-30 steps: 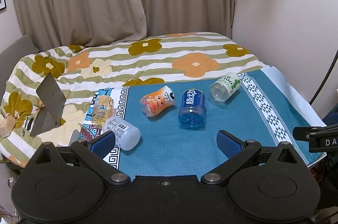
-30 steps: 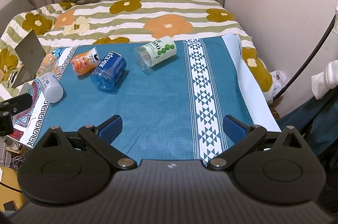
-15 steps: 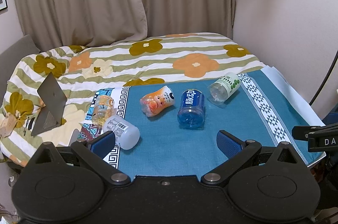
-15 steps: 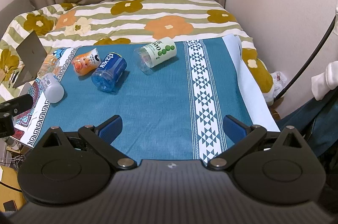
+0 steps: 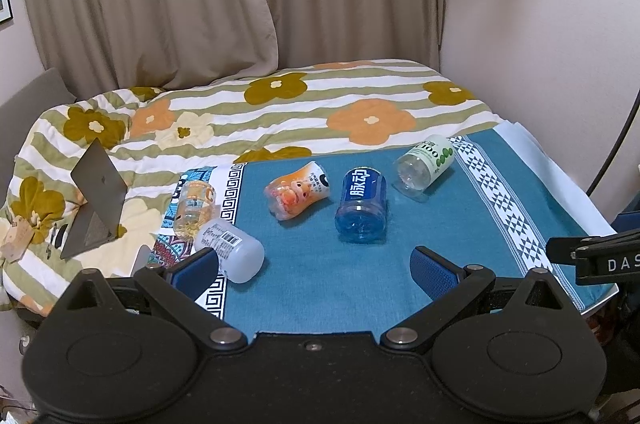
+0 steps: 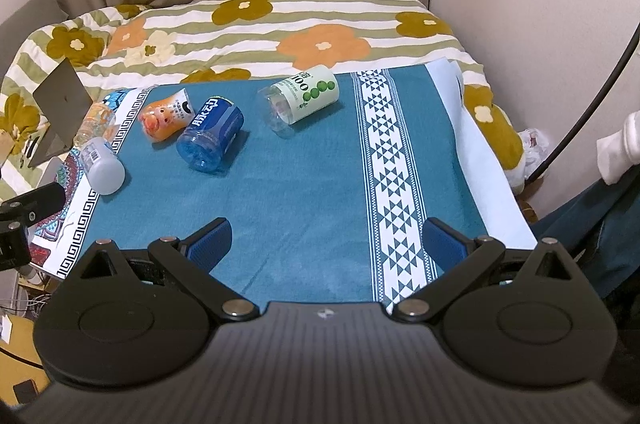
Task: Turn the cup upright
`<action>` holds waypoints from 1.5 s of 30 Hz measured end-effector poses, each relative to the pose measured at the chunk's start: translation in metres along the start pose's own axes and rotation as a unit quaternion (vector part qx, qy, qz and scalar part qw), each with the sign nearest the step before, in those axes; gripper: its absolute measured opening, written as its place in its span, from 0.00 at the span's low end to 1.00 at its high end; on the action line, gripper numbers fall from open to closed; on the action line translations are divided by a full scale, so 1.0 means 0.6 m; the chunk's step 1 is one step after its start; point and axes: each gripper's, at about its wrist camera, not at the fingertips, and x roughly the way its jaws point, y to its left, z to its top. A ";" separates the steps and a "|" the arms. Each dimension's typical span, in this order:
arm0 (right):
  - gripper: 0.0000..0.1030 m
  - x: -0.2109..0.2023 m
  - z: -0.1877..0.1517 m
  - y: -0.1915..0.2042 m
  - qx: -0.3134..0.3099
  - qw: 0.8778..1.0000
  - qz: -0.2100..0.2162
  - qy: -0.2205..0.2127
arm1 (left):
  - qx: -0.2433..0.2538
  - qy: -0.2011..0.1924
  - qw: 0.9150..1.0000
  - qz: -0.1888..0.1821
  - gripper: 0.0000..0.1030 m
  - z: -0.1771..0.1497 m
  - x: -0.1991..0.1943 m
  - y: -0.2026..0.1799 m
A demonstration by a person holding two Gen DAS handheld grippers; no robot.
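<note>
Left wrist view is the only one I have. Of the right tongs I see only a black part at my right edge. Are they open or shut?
Observer: The right tongs are open, with nothing between the pads.
Operator: What lies under them?
Observer: Only the blue cloth. Its white triangle band runs between the pads, close to the right one.
Operator: Is there something past the right side of the table?
Observer: Yes, a piece of white fabric shows at the picture's right edge, off the table. I cannot tell what it is.
</note>
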 end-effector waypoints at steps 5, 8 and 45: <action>1.00 0.004 0.000 0.000 -0.004 1.000 0.000 0.002 | -0.001 0.000 1.000 0.002 1.00 0.000 0.001 -0.002; 1.00 0.004 0.000 0.000 -0.003 1.000 0.000 0.001 | -0.002 0.001 1.000 0.004 1.00 0.001 0.000 -0.002; 1.00 0.094 0.127 0.070 -0.114 0.986 0.123 -0.007 | -0.083 0.063 0.987 0.121 1.00 0.099 0.116 0.170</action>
